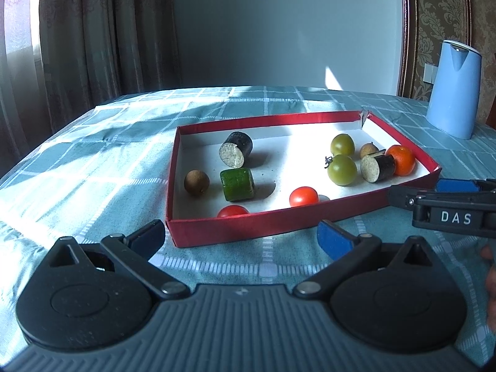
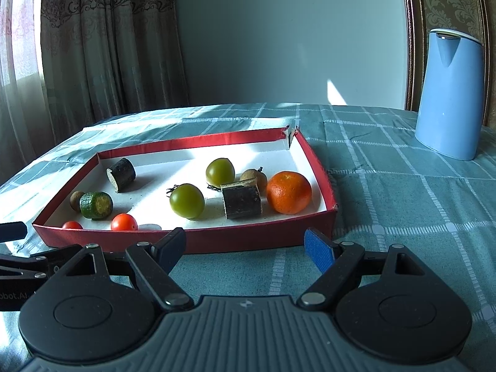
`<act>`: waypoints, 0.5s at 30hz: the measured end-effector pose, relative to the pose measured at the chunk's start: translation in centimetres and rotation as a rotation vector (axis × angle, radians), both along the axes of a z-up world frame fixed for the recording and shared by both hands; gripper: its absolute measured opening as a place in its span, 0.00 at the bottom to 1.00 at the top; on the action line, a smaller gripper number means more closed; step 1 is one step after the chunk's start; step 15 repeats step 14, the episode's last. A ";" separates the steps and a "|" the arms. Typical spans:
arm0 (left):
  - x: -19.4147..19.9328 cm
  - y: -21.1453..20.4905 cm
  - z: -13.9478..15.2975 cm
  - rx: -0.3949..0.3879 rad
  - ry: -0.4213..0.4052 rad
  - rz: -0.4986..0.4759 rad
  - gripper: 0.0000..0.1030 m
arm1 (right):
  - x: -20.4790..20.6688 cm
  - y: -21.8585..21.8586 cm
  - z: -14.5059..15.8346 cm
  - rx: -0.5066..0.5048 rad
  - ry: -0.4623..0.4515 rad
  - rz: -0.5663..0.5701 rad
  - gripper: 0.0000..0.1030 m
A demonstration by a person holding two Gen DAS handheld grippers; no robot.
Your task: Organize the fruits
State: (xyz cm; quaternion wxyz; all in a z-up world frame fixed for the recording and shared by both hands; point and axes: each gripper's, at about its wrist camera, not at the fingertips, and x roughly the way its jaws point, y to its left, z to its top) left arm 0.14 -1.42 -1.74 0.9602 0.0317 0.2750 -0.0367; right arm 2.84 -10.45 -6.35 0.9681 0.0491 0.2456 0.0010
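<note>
A red-walled tray (image 1: 248,226) (image 2: 192,239) with a white floor lies on the table. It holds an orange tangerine (image 1: 401,159) (image 2: 289,192), two green tomatoes (image 1: 342,170) (image 2: 187,201), two red cherry tomatoes (image 1: 303,196) (image 2: 124,222), two brown longans (image 1: 196,182) (image 2: 254,177), a green cucumber piece (image 1: 237,184) (image 2: 96,205) and two dark eggplant pieces (image 1: 236,153) (image 2: 241,200). My left gripper (image 1: 241,235) is open and empty just before the tray's near wall. My right gripper (image 2: 245,245) is open and empty, also at the near wall; it shows in the left wrist view (image 1: 434,195) at the tray's right corner.
A blue kettle (image 1: 453,90) (image 2: 449,93) stands at the back right on the teal checked tablecloth (image 1: 93,167) (image 2: 403,204). Curtains hang at the left behind the table. A grey wall is at the back.
</note>
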 end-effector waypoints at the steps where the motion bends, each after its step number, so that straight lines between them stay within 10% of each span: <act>1: -0.1 0.0 0.0 0.005 -0.001 -0.002 1.00 | 0.1 0.0 -0.1 -0.003 0.008 -0.004 0.81; 15: 1.1 -0.1 -1.2 0.028 0.108 -0.010 1.00 | 0.6 1.2 -1.2 -0.076 0.139 -0.035 0.94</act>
